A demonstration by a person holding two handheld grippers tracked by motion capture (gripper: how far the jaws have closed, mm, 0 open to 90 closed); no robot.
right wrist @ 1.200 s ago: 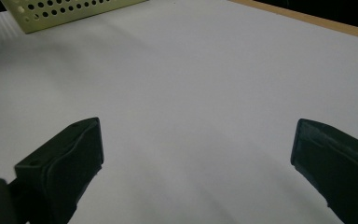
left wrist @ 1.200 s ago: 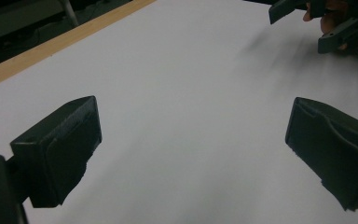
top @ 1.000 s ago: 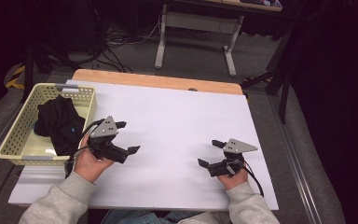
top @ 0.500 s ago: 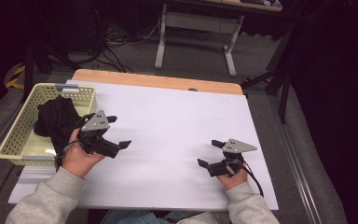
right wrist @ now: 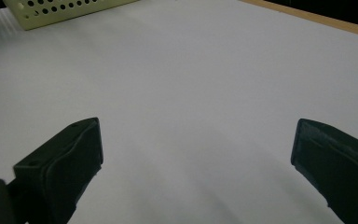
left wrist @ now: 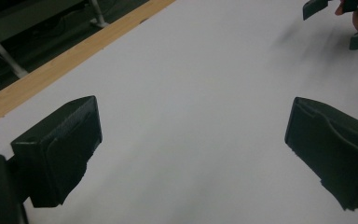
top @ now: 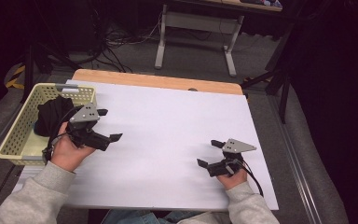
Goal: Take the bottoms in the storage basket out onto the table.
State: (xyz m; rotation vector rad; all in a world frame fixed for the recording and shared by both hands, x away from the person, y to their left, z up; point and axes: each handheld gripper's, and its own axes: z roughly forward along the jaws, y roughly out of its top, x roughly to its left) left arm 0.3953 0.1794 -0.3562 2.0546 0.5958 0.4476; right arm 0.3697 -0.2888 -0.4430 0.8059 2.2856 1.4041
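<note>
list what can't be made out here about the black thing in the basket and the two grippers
- Black cloth in the yellow basket, high view: too dark to tell its kind; the left gripper and hand cover part.
- Basket, right gripper view: cut off by the top edge.
- Right gripper, left gripper view: cut off at the top right corner and blurred.
- Table, high view: near edge hidden by the sleeves.

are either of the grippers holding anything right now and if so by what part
Nothing is held. The left gripper has its jaws wide apart beside the yellow basket with the black cloth in it; the right gripper is open too, over the white tabletop.
</note>
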